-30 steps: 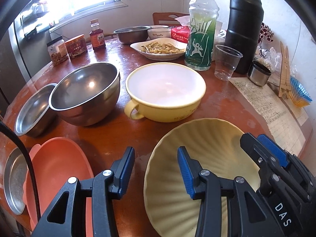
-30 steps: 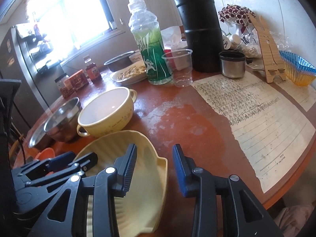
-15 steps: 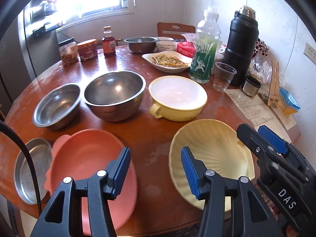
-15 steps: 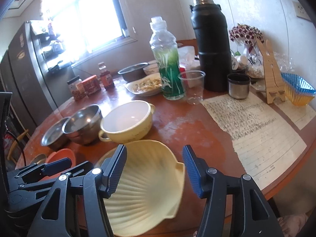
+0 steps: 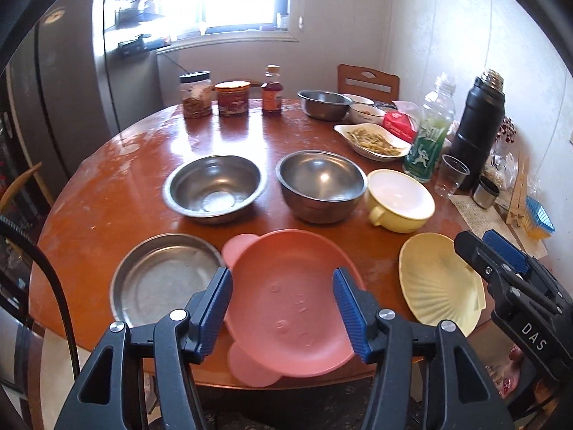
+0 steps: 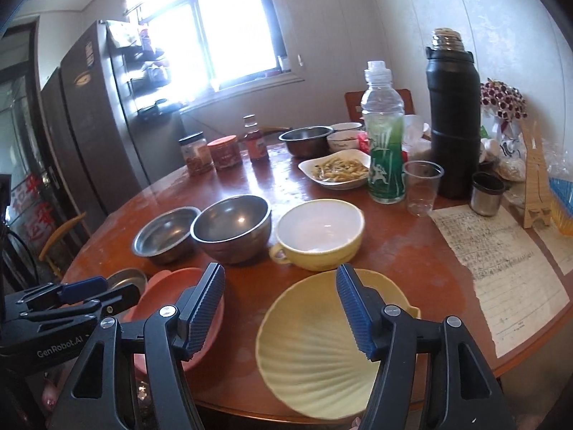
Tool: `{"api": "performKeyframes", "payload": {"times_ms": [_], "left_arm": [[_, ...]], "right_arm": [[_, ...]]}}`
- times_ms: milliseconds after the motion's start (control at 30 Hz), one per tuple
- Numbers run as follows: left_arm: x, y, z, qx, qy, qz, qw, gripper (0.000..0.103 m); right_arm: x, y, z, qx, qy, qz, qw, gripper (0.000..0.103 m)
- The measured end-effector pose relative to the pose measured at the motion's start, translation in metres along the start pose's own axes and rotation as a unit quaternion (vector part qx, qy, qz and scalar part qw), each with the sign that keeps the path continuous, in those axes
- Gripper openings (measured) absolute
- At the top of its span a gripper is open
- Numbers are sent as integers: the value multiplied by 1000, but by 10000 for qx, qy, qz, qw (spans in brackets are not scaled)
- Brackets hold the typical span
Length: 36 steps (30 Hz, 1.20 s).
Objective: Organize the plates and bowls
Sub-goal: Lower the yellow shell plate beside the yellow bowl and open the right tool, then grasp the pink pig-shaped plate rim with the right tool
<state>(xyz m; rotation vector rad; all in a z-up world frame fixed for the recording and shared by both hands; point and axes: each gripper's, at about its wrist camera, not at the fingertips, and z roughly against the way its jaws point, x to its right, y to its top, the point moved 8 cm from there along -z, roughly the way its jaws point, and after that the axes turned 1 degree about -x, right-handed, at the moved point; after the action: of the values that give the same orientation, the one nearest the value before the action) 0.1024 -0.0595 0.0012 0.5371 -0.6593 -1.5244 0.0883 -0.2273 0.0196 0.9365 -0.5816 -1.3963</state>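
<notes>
1. Left tongs [image 5: 283, 310]: spread wide, nothing between them, held above the near edge of the pink plate [image 5: 290, 301]. Not touching it.
2. Right tongs [image 6: 281, 308]: also spread and holding nothing, poised over the yellow shell plate [image 6: 322, 351], which lies flat at the front rim of the bench [image 5: 143, 150].
3. Layout, left view: front row is steel plate [image 5: 164, 279], pink plate, shell plate. Steel plate and pink plate lie just beside each other, perhaps touching; shell plate stands apart.
4. Back row: shallow steel bowl [image 5: 215, 188], deep steel bowl [image 5: 320, 184], yellow handled bowl [image 5: 399, 204], each standing separately.
5. Judgement: nothing stacked yet; sorting is at its start, a first pick is being lined up.
6. Next move likely needs one pair lowered to pinch a plate rim; these plates lie flat, so getting a finger under the edge may be awkward.
</notes>
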Motion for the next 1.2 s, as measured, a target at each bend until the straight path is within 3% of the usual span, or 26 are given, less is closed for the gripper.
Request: {"api": "performKeyframes", "payload": {"times_ms": [400,533,1100,1200], "left_arm": [[-61,-30,22,-144,133,408,9990,59],[-72,-43,18,-314,87,536,9980,59],[-49,-76,-26,-1048,-247,558,9926,59],[-47,-76,-28,-1069,-298,604,9920,59]], "right_arm": [[-57,-18,-19,-501,422,455,9968,69],[-65,-25,-27,-637,389,611,9953,69],[-69,-42,-51,-927,533,881,9904,68],[-69,-44,-57,-987,523,944,9892,60]]}}
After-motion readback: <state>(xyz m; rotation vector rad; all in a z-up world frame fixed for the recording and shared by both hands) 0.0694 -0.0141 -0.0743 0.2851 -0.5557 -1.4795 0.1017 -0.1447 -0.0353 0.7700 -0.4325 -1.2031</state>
